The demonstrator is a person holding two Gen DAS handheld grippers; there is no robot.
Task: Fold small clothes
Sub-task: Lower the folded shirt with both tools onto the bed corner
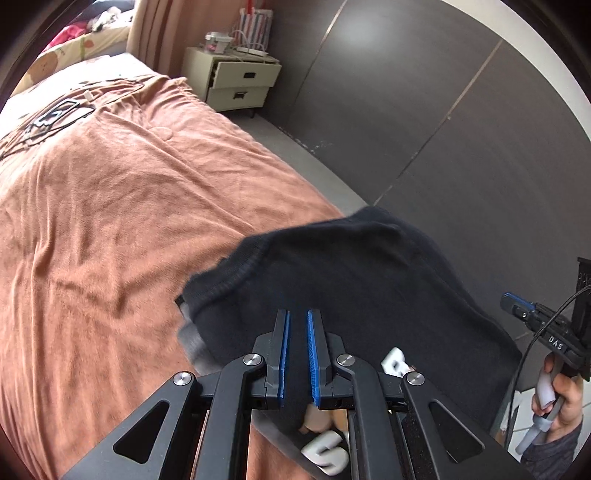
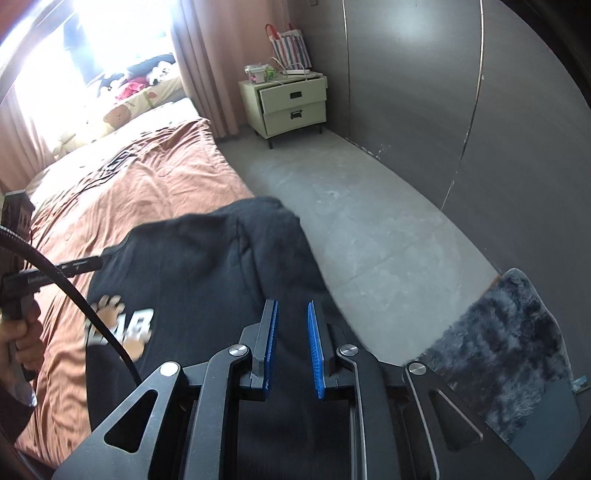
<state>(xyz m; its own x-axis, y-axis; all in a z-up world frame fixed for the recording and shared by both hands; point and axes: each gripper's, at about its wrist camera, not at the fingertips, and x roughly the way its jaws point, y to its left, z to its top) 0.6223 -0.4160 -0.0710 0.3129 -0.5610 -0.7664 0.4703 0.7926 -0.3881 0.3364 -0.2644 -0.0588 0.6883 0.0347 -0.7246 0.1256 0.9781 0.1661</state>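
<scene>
Domestic bedroom: bed (image 1: 110, 221) under rust-orange cover, cartoon-print pillows (image 2: 122, 110) at its head, cream two-drawer nightstand (image 2: 291, 107) holding a striped bag (image 2: 291, 46), pink curtains (image 2: 207, 55), dark wardrobe panels (image 2: 443, 92), grey floor (image 2: 351, 206).

A bed (image 1: 110, 206) is covered by a rust-orange blanket (image 2: 155, 184), with patterned bedding (image 2: 122, 110) piled at its head. Strong daylight is let in through a window (image 2: 110, 33), which is flanked by a pinkish curtain (image 2: 207, 74). A cream nightstand (image 2: 291, 107) with two drawers is set beside the curtain; a striped bag (image 2: 291, 48) and a white power strip (image 2: 299, 72) are seen on top. The floor (image 2: 369, 229) is laid in grey tiles. Dark grey wall panels (image 1: 461, 129) are divided by thin seams. A dark fluffy rug (image 2: 509, 343) is spread on the floor.
</scene>
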